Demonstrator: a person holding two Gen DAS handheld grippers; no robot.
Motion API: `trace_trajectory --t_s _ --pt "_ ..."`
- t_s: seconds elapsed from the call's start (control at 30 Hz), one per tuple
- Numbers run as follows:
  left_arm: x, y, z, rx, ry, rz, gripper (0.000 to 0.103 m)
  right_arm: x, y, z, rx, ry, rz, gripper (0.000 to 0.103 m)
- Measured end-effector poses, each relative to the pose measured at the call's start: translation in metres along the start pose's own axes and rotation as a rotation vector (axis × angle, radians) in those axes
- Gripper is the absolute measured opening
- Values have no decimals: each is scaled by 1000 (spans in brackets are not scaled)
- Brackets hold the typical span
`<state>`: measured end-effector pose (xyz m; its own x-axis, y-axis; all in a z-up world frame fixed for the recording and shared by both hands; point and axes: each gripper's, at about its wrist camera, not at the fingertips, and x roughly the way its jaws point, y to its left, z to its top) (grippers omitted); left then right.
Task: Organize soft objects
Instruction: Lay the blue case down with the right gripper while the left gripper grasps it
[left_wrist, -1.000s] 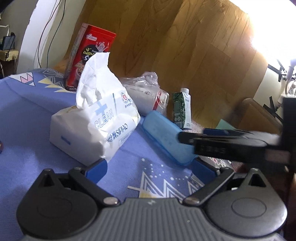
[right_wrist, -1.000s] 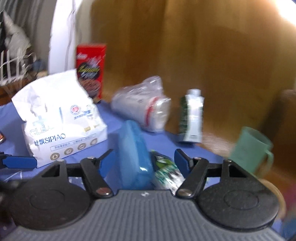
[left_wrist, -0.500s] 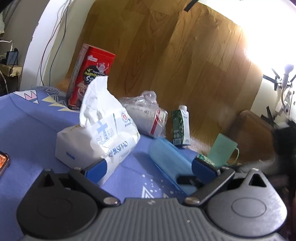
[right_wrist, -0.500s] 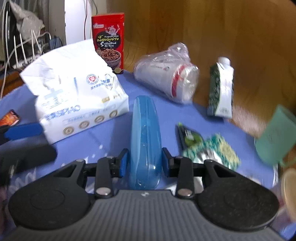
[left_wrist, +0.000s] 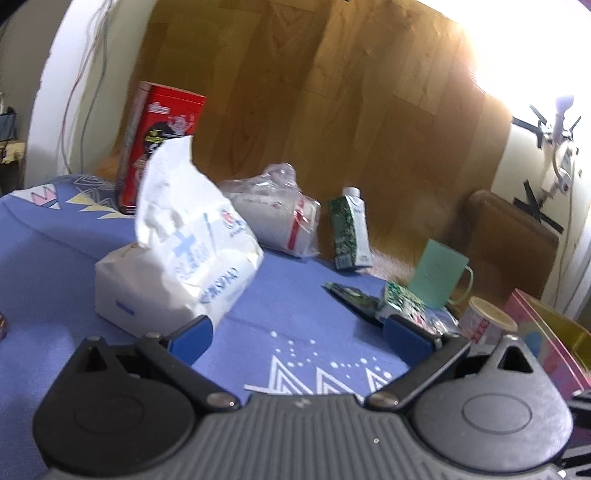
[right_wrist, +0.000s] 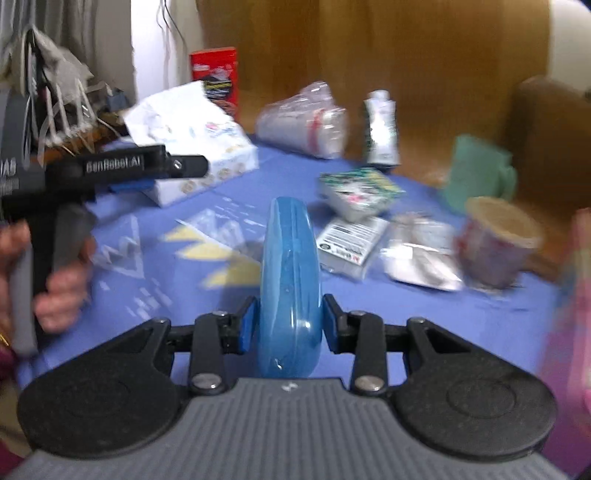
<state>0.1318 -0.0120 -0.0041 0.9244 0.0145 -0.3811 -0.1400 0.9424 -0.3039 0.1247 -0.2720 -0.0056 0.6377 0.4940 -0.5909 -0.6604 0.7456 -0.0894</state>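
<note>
A blue patterned cloth (left_wrist: 295, 306) covers the table in front of a wooden wall (left_wrist: 332, 110).

Your right tool (right_wrist: 289, 325) grips a blue case (right_wrist: 288, 280): both pads press its sides, and it stands on edge, pointing away from you above the cloth. Just past its far end lie a white label packet (right_wrist: 347, 240) and a silver pouch (right_wrist: 417, 247), with a green-and-white packet (right_wrist: 358, 192) behind them. A paper cup (right_wrist: 495, 243) stands to the right, beside a pink box (right_wrist: 576, 288) at the edge of that view, blurred. Your left hand (right_wrist: 55, 280) holds the left tool's handle at the far left of the right view.

Your left tool (left_wrist: 299, 332) is open, with nothing between its pads. Its left pad sits just in front of the tissue pack (left_wrist: 177, 258), but you cannot tell whether they touch. Near the right pad lies the green packet (left_wrist: 402, 299), with a dark green wrapper (left_wrist: 351, 295) beside it.

Further back, a bagged stack of cups (left_wrist: 280, 218) lies on its side, and a green carton (left_wrist: 351, 229) stands upright beside it. A green mug (left_wrist: 439, 273) stands to the right. A red tin (left_wrist: 159, 144) stands behind the tissue pack, nearest the wall.
</note>
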Motion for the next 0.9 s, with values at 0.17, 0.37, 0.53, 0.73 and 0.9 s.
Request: trace_trajectory --t_s 0.17,0.37,0.53,0.73,0.9 --pt "-2 -12 -5 60 19 -19 102 -15 20 -22 -189 -30 -130 40" --pt "-19 -19 -17 33 102 -70 102 -30 42 -42 -268 -83 -63 56" --pt "-32 -28 -21 1 201 -169 102 -44 29 -42 -163 -119 21 67" --pt "-31 -51 -32 -12 318 -264 102 -36 10 -48 34 -73 89 75" --pt "-17 -73 -44 8 419 -310 86 -25 23 -51 21 -66 91 73"
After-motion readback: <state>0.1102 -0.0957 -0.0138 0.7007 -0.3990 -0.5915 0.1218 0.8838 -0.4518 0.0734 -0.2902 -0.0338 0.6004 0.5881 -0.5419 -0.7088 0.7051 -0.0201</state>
